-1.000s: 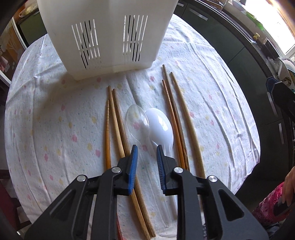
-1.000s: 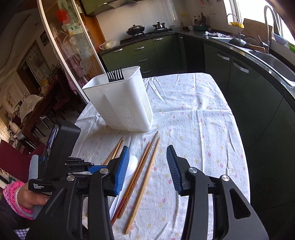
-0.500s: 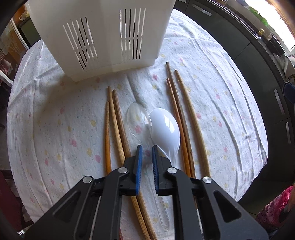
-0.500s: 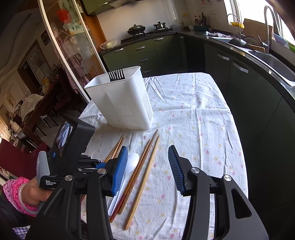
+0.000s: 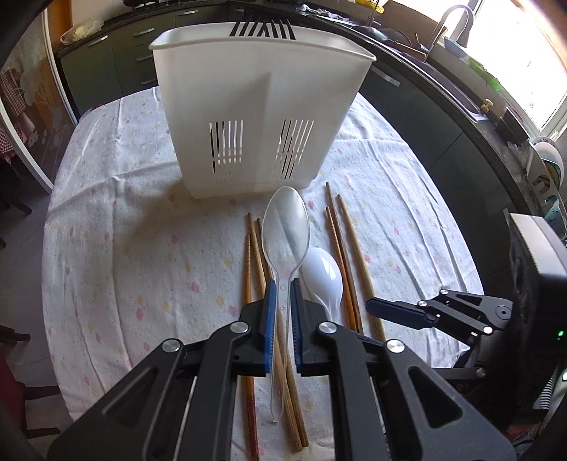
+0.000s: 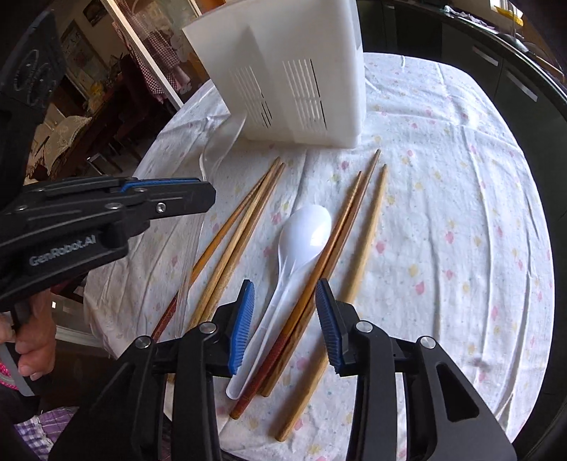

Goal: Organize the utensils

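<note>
My left gripper [image 5: 282, 287] is shut on the handle of a clear plastic spoon [image 5: 285, 227] and holds it lifted above the cloth, bowl pointing at the white slotted utensil caddy [image 5: 258, 103]. The spoon shows faintly in the right wrist view [image 6: 219, 145]. A white plastic spoon [image 6: 301, 241] lies on the table between two groups of wooden chopsticks [image 6: 234, 241] [image 6: 354, 227]. My right gripper [image 6: 285, 298] is open, low over the white spoon's handle and the right chopsticks. A black fork [image 5: 262, 28] stands in the caddy.
The round table has a white flowered cloth [image 5: 124, 248]. Dark kitchen cabinets [image 5: 425, 106] and a counter with a sink curve around the far and right side. The left gripper's body [image 6: 88, 220] shows at the left of the right wrist view.
My left gripper closed on the clear spoon and lifted it off the cloth. My right gripper dropped down and forward over the white spoon and the right chopsticks.
</note>
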